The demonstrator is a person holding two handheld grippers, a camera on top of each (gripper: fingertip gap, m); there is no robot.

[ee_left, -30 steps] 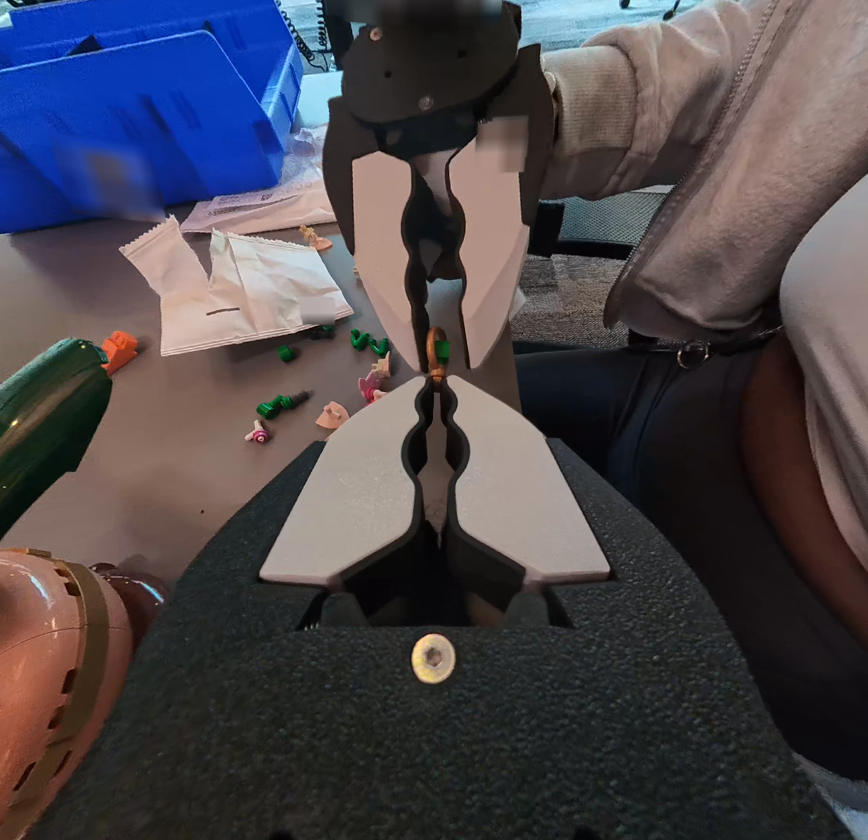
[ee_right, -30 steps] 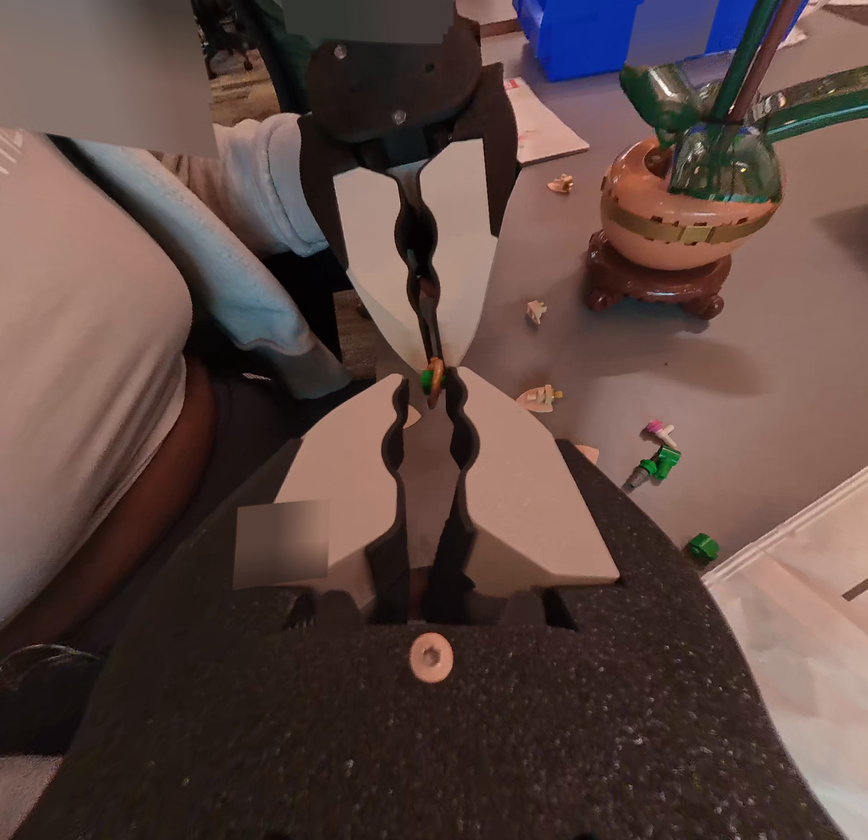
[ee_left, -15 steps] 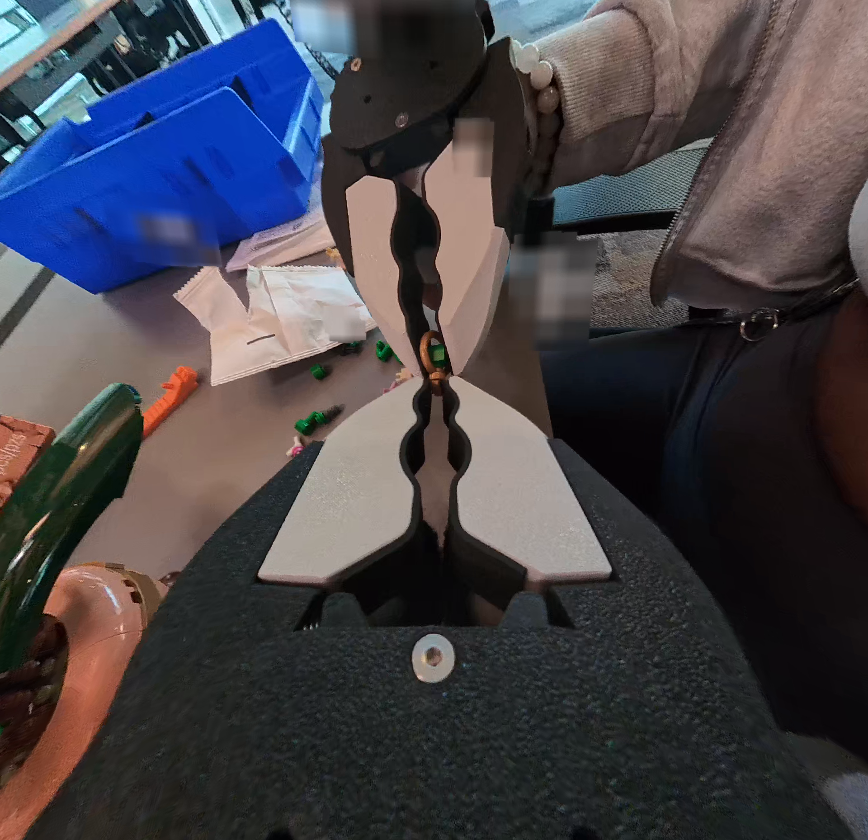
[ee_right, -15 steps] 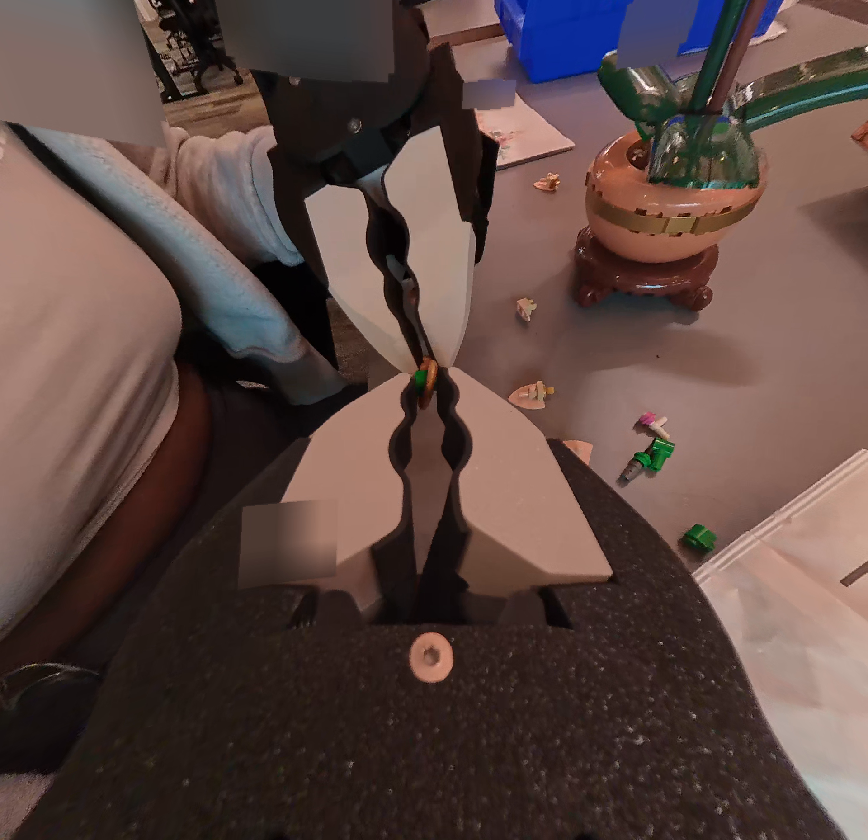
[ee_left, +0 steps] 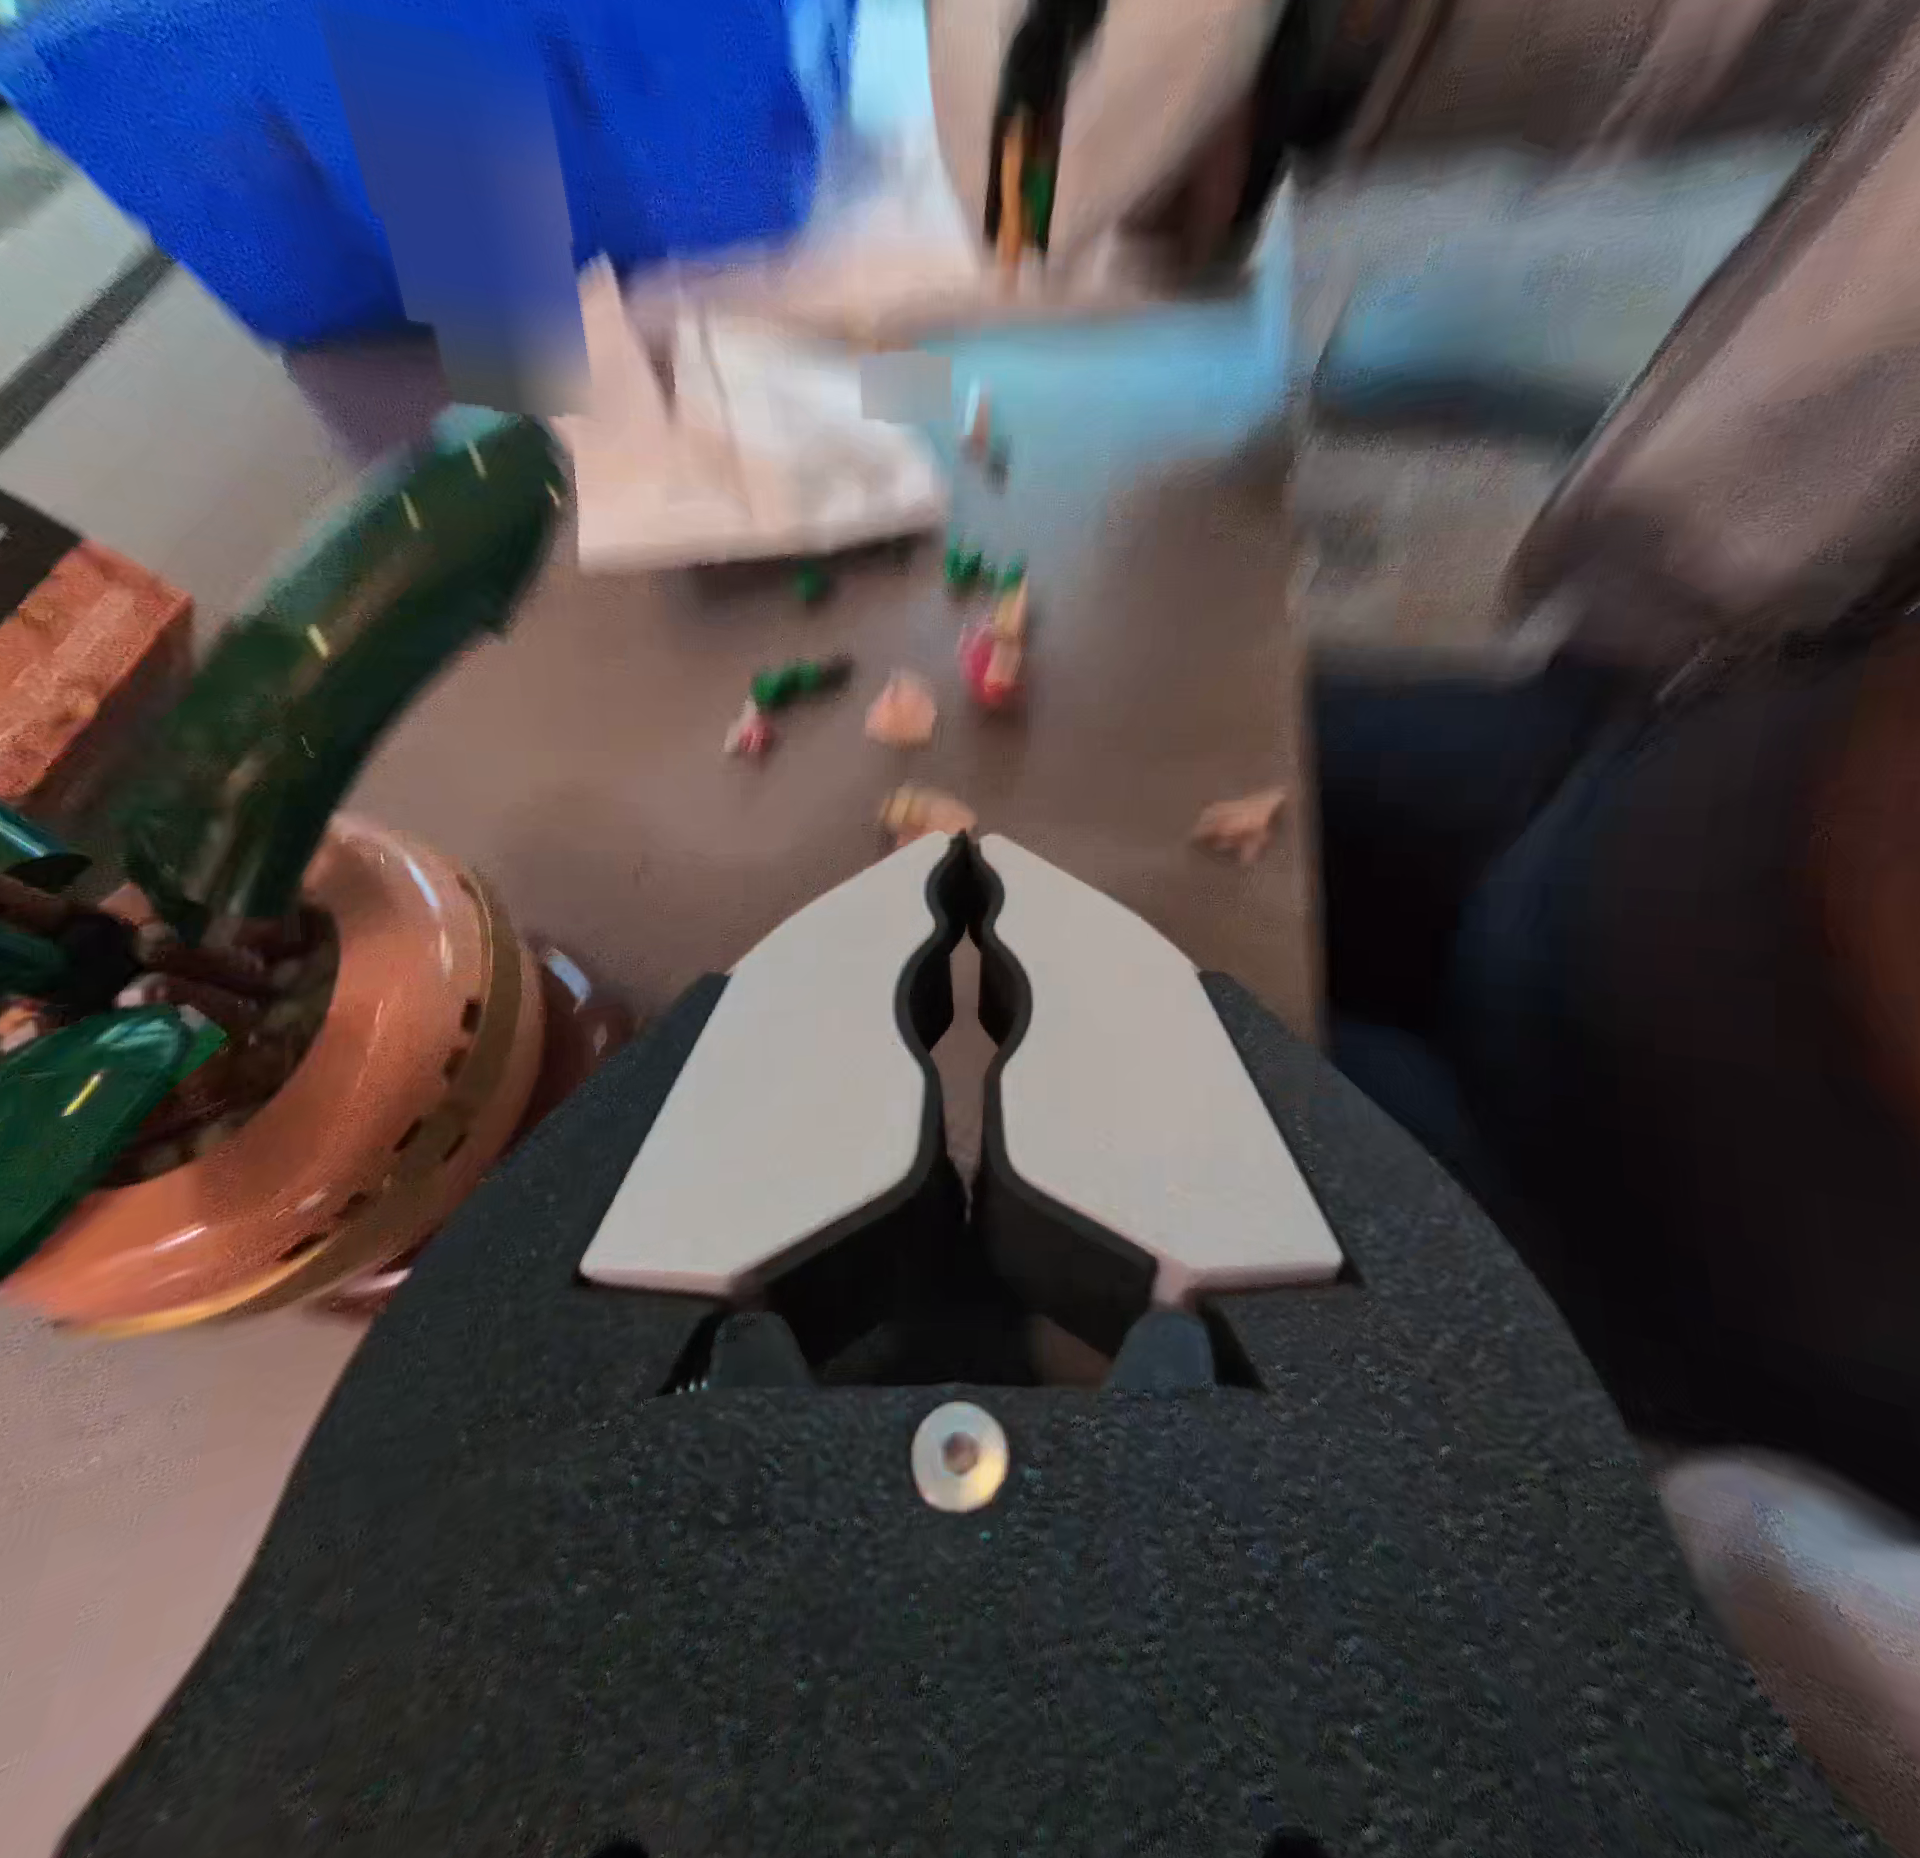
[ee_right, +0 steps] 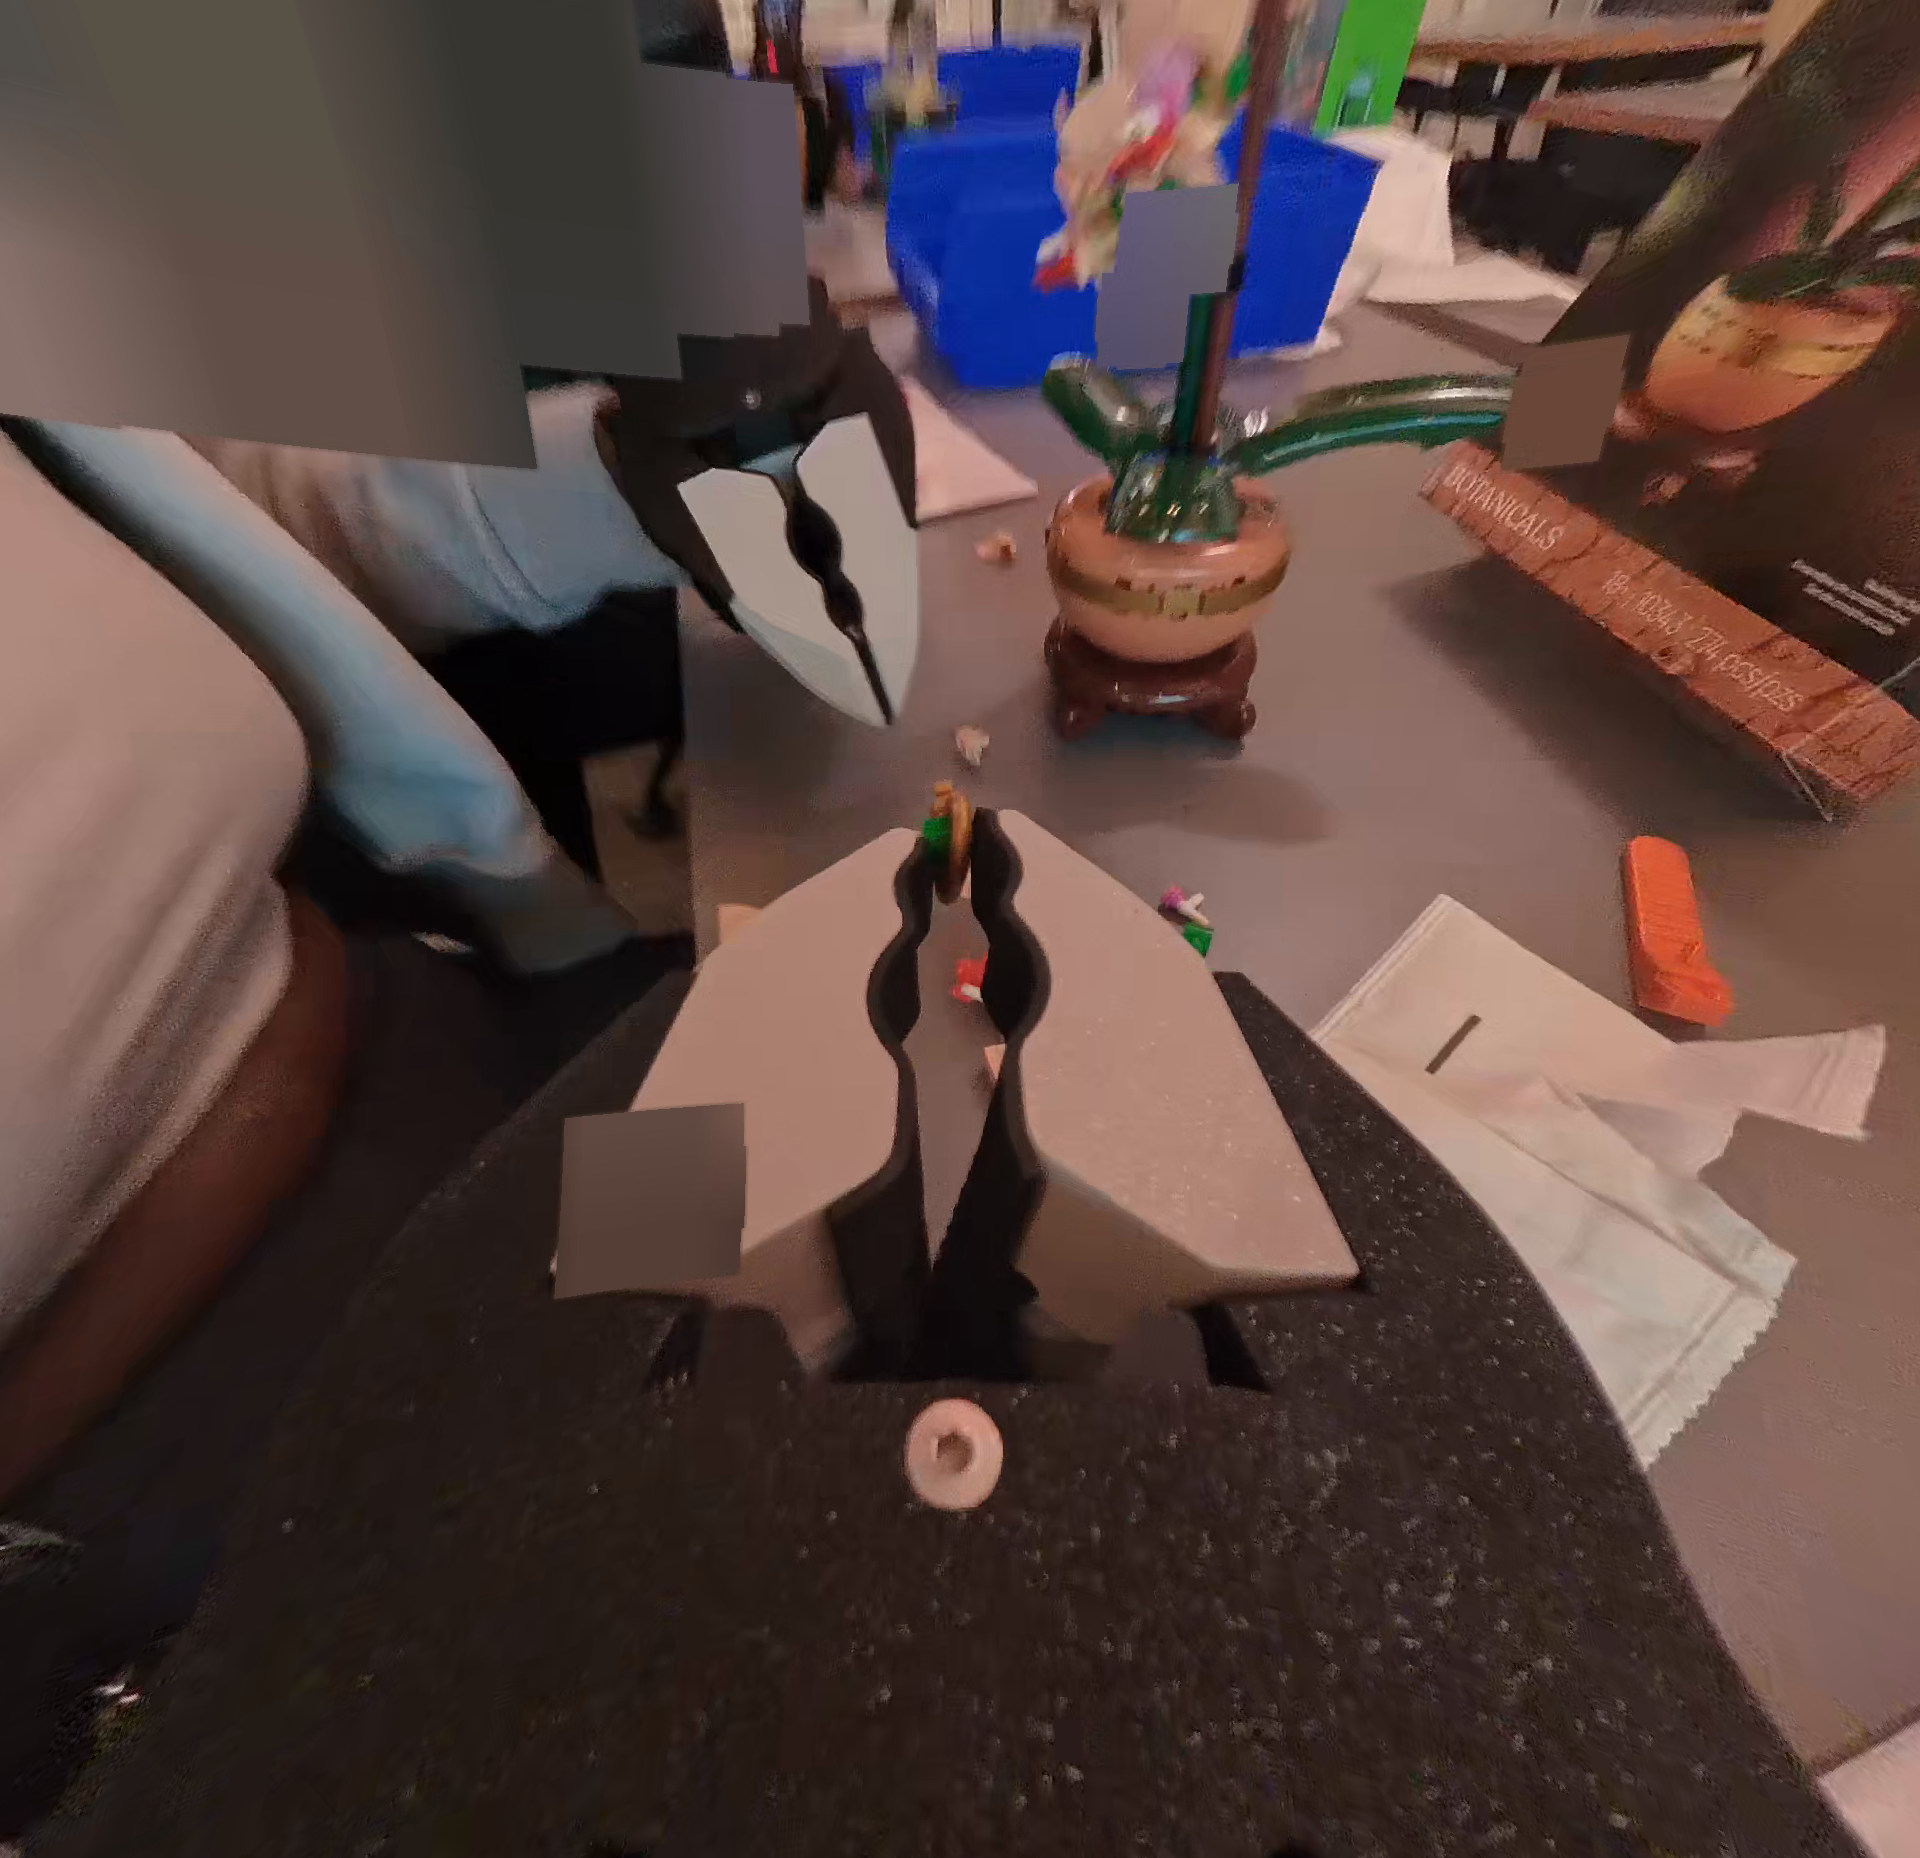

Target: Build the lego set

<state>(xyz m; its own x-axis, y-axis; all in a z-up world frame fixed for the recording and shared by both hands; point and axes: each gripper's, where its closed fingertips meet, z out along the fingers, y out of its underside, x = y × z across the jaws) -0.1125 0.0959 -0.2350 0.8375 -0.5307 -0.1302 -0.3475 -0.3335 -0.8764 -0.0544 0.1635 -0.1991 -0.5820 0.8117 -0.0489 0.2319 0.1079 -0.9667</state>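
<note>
My right gripper [ee_right: 953, 829] is shut on a small tan ring with a green stud [ee_right: 954, 861], held above the grey table near its front edge. My left gripper [ee_left: 966, 852] is shut and empty; it also shows in the right wrist view [ee_right: 878, 702], up and to the left of the held piece and apart from it. The orchid model in its pink pot [ee_right: 1164, 582] stands on the table behind the gripper; in the blurred left wrist view the pot [ee_left: 343, 1112] and a dark green leaf [ee_left: 343, 645] are at the left. My right gripper [ee_left: 1029, 177] is a blur at the top there.
Loose small green, pink and tan pieces [ee_left: 790, 681] lie on the table [ee_right: 1403, 748]. White paper bags [ee_right: 1558, 1133], an orange brick separator [ee_right: 1673, 935] and the set's box [ee_right: 1662, 613] are to the right. Blue bins [ee_right: 1039, 250] stand at the back. A person sits at the left.
The two grippers were tip to tip on the ring piece. Now they have drawn apart: the piece stays in the right gripper, and the left gripper has left it and swung toward the pot.
</note>
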